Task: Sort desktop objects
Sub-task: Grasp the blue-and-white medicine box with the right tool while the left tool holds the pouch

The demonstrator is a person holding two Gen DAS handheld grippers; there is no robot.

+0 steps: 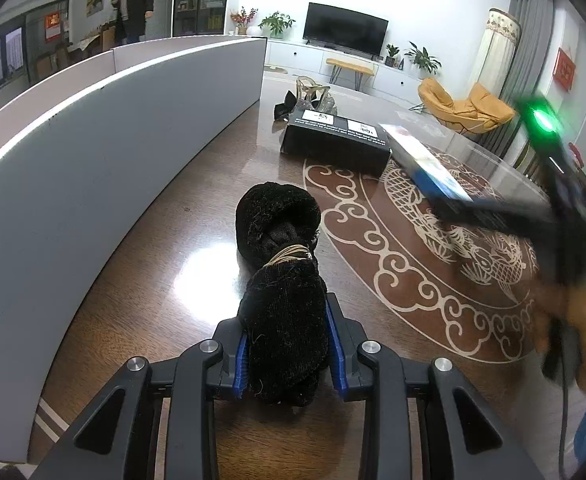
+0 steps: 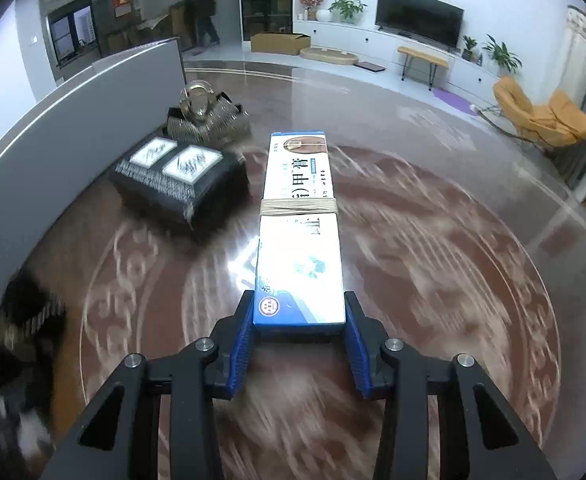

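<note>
My left gripper [image 1: 289, 344] is shut on a black rolled sock bundle [image 1: 281, 280] tied with a tan rubber band, resting low over the brown table. My right gripper [image 2: 299, 336] is shut on a long white-and-blue box [image 2: 299, 236] bound with a rubber band, held above the table. In the left wrist view that box [image 1: 425, 164] and the blurred right gripper [image 1: 493, 216] show at the right. A black box [image 1: 337, 140] with white labels lies further back; it also shows in the right wrist view [image 2: 177, 184].
A grey partition board [image 1: 93, 152] curves along the table's left side. A small shiny handbag [image 2: 207, 118] and a dark cloth item [image 1: 287, 106] sit behind the black box. The table [image 1: 181, 208] carries a round ornamental inlay. A person stands in the far room.
</note>
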